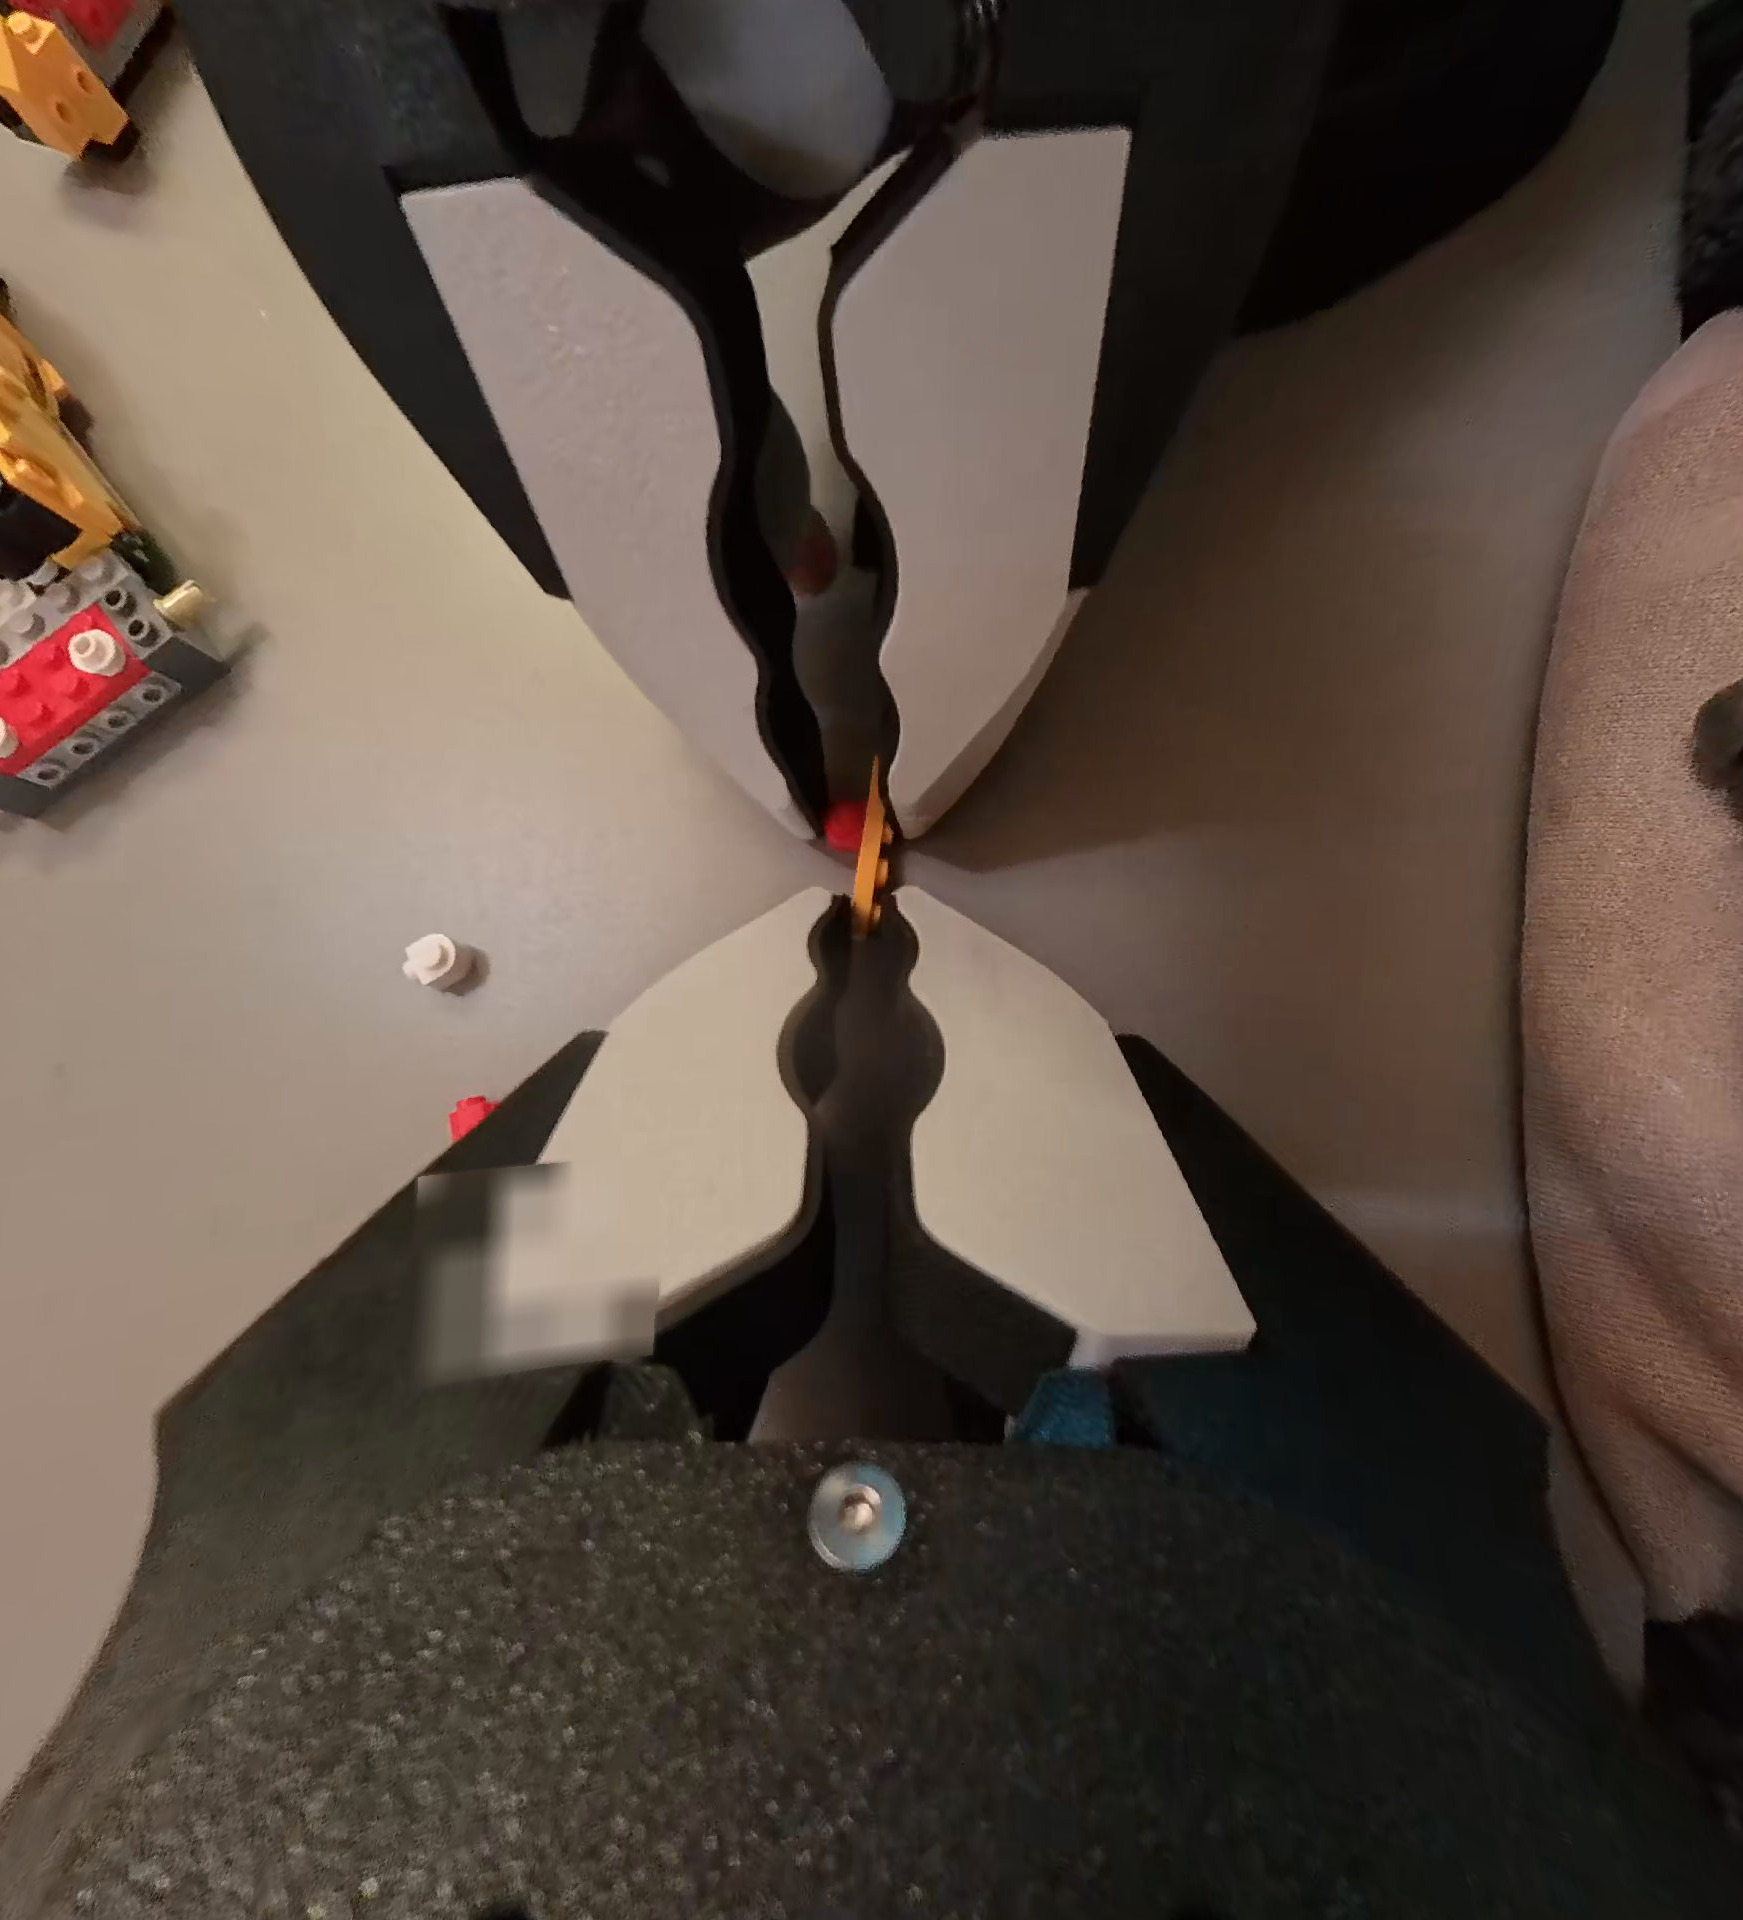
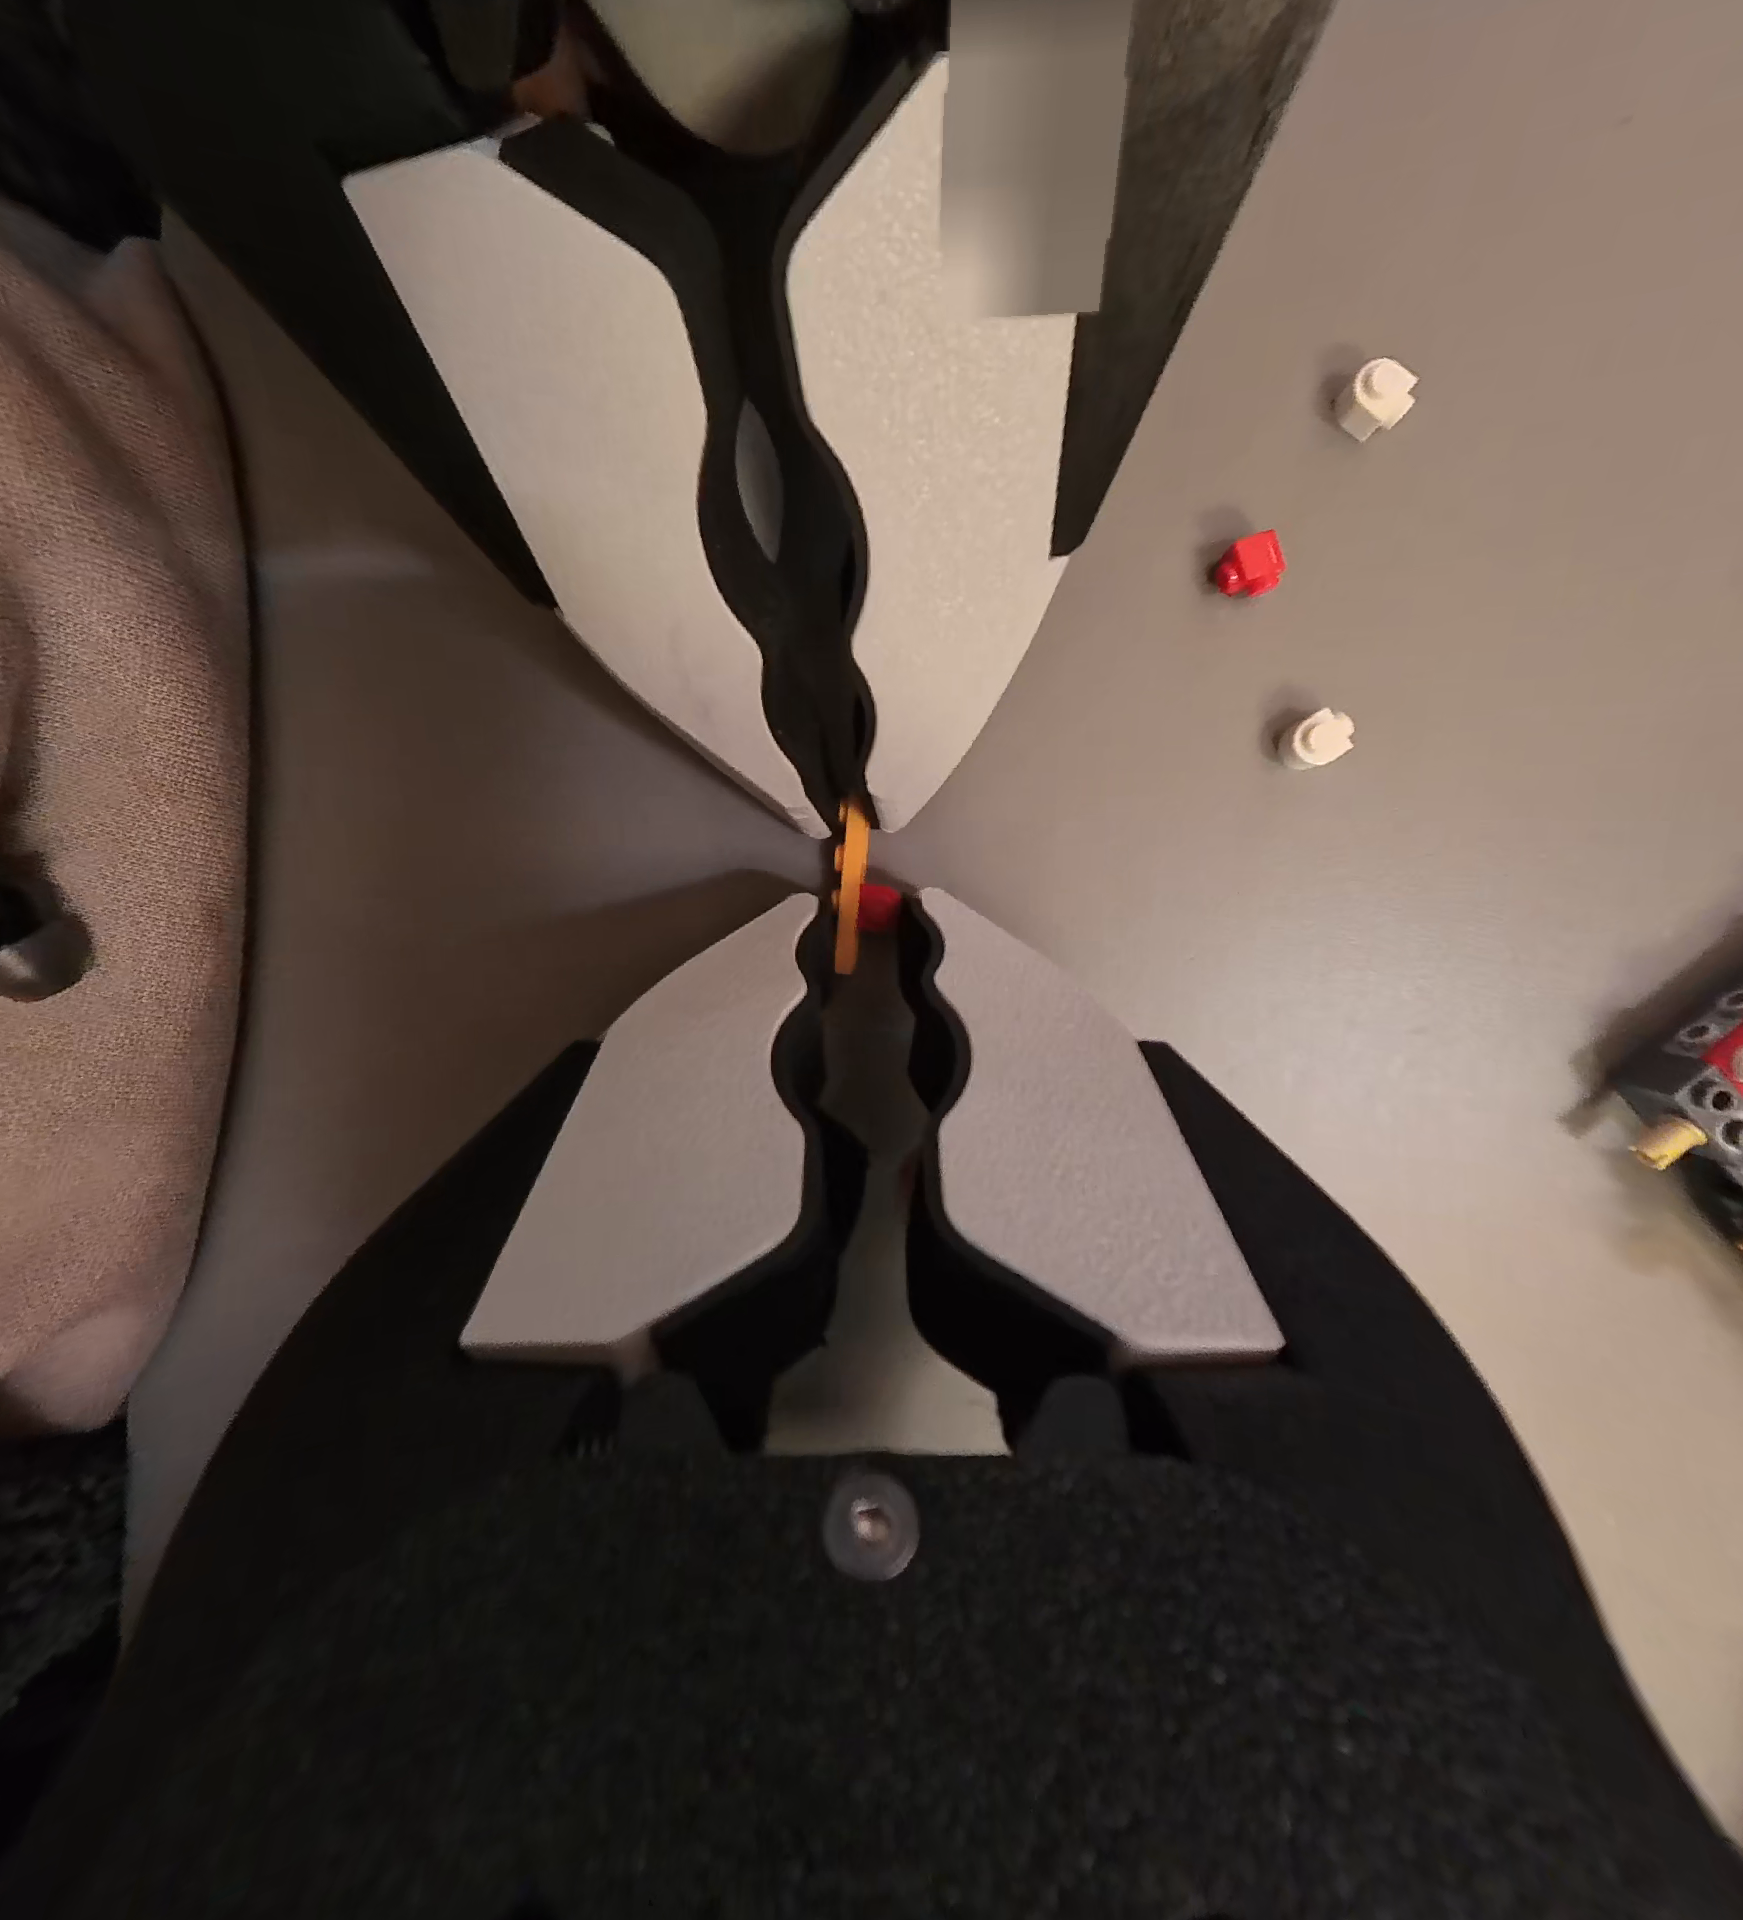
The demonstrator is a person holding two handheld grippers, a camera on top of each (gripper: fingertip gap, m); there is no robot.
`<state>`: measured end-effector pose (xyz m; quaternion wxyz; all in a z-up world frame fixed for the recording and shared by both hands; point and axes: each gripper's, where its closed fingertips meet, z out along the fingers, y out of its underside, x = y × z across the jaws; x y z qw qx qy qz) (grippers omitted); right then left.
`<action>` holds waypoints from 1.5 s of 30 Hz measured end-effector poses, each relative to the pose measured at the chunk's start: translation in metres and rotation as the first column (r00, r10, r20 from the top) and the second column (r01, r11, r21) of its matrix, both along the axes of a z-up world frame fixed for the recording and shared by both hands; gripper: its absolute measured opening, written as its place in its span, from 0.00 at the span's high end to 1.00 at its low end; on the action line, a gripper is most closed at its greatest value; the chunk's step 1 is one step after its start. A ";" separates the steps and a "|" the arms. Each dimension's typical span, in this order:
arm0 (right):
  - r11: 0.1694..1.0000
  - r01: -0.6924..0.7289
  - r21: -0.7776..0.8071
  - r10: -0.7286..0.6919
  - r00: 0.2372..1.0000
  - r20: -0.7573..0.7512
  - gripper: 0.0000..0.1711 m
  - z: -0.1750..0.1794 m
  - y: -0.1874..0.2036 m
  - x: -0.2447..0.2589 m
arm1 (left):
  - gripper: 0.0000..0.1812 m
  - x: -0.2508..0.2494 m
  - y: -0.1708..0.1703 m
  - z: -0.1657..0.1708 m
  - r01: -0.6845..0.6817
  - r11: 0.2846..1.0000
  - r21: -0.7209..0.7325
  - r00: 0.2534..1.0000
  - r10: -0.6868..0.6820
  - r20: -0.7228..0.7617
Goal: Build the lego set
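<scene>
1. Jaws meet tip to tip: the left gripper (image 1: 859,920) is clamped on a thin orange plate (image 1: 872,847), and the right gripper (image 2: 862,914) pinches that plate's other end along with a small red stud piece (image 2: 879,902).
2. Over on the surface (image 2: 1469,831), the partly built model (image 1: 46,686) waits, grey base and red bricks in place, well apart from the action.
3. Plenty left, I'd say: a loose red piece (image 2: 1251,563) and two white ones (image 2: 1378,397) (image 2: 1316,738) lie unplaced.
</scene>
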<state>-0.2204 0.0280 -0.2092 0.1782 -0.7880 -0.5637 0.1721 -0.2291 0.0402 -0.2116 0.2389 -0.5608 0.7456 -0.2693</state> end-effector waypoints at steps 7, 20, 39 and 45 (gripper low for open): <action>0.997 0.064 0.043 -0.060 0.995 -0.080 0.85 0.003 0.000 -0.003 | 0.97 -0.001 0.000 0.001 0.033 0.999 0.042 0.999 -0.033 0.011; 0.979 0.198 0.056 -0.181 0.956 -0.230 0.87 0.024 0.019 0.008 | 0.89 -0.010 0.010 0.027 0.033 0.996 -0.081 0.993 -0.024 0.115; 0.981 0.150 0.120 -0.137 0.984 -0.117 0.97 0.002 0.027 -0.018 | 0.90 -0.029 0.071 0.009 -0.083 0.996 0.043 0.992 0.087 -0.092; 0.991 0.090 0.097 -0.083 0.994 -0.074 0.97 0.001 0.014 0.000 | 0.94 -0.022 0.072 0.005 -0.104 0.994 0.021 0.989 0.106 -0.102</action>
